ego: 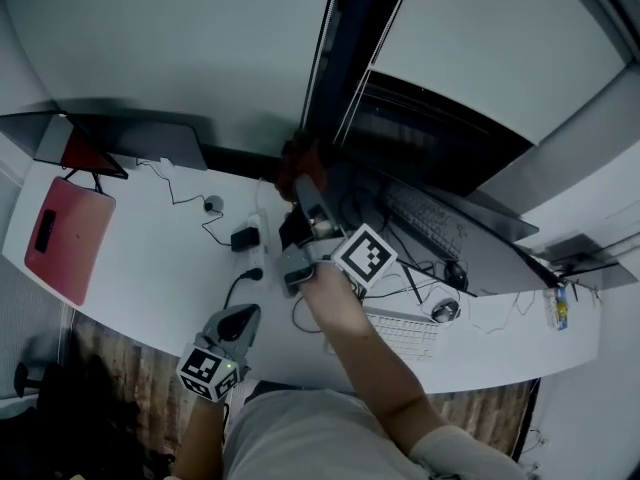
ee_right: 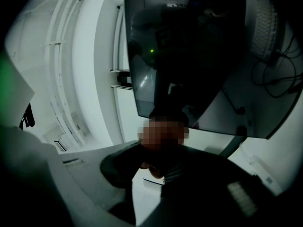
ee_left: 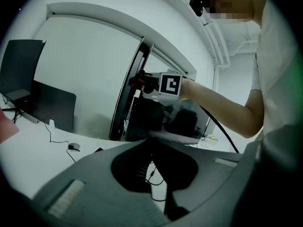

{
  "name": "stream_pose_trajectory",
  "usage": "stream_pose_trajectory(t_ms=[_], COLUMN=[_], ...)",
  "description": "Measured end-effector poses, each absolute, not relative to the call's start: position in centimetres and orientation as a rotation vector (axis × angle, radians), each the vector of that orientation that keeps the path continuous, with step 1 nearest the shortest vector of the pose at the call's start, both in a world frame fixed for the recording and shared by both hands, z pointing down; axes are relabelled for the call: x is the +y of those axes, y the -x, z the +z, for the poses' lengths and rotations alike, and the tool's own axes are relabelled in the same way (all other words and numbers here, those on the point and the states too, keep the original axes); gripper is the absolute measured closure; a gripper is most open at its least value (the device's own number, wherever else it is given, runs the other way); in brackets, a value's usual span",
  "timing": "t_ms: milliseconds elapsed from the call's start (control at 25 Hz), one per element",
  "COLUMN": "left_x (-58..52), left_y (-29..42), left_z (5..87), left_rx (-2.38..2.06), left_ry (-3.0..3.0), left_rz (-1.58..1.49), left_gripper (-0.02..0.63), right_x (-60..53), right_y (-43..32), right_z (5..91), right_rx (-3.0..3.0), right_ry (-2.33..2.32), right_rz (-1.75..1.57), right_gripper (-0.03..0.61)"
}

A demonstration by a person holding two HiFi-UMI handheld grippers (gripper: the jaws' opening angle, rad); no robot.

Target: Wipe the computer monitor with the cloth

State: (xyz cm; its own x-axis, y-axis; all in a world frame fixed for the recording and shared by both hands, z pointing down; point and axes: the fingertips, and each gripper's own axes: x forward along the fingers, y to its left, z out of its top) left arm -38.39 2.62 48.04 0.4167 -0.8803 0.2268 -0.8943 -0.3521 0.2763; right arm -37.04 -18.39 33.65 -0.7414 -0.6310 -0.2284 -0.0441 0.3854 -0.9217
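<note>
Reddish cloth (ego: 293, 163) is up at the top left edge of the computer monitor (ego: 425, 158), bunched in the jaws of the right gripper (ego: 300, 190). The jaws are pinching it. In the right gripper view the cloth fills the gap between the jaws, with the dark screen right behind it; whether cloth and glass actually touch is not clear. The screen is dark and off, and it reflects the counter clutter. The right arm reaches forward and up across the counter (ego: 150, 278), with the marker cube facing the head camera.

Left gripper (ego: 240, 318) sits low at the near counter edge, well apart from the monitor. Its jaws are pressed together with nothing between them, and its view points toward the monitor and the right gripper.

On the white counter, a white keyboard (ego: 405, 333) lies in front of the monitor and a mouse (ego: 445, 310) is just beside it on the right. Loose black cables and a power adapter (ego: 244, 238) lie left of the monitor base. Far left is a pink pad (ego: 70, 243) with a small black item on it. Behind that is a second dark screen (ego: 125, 138). A dark vertical post (ego: 335, 48) runs up the wall behind the monitor.
</note>
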Motion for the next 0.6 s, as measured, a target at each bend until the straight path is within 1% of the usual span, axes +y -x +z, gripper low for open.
stream_pose_trajectory(t_ms=[400, 600], left_x=[2.3, 2.3], left_y=[38.0, 37.4], left_z=[46.4, 46.0], left_rx=[-1.53, -1.524], left_ry=[-2.346, -2.358], left_rz=[0.014, 0.007], left_gripper=[0.604, 0.604], right_x=[-17.2, -17.1], right_y=[36.6, 35.3], right_z=[27.1, 24.7], right_rx=[2.098, 2.127], right_ry=[0.487, 0.509], right_rz=[-1.284, -1.173], right_gripper=[0.477, 0.477])
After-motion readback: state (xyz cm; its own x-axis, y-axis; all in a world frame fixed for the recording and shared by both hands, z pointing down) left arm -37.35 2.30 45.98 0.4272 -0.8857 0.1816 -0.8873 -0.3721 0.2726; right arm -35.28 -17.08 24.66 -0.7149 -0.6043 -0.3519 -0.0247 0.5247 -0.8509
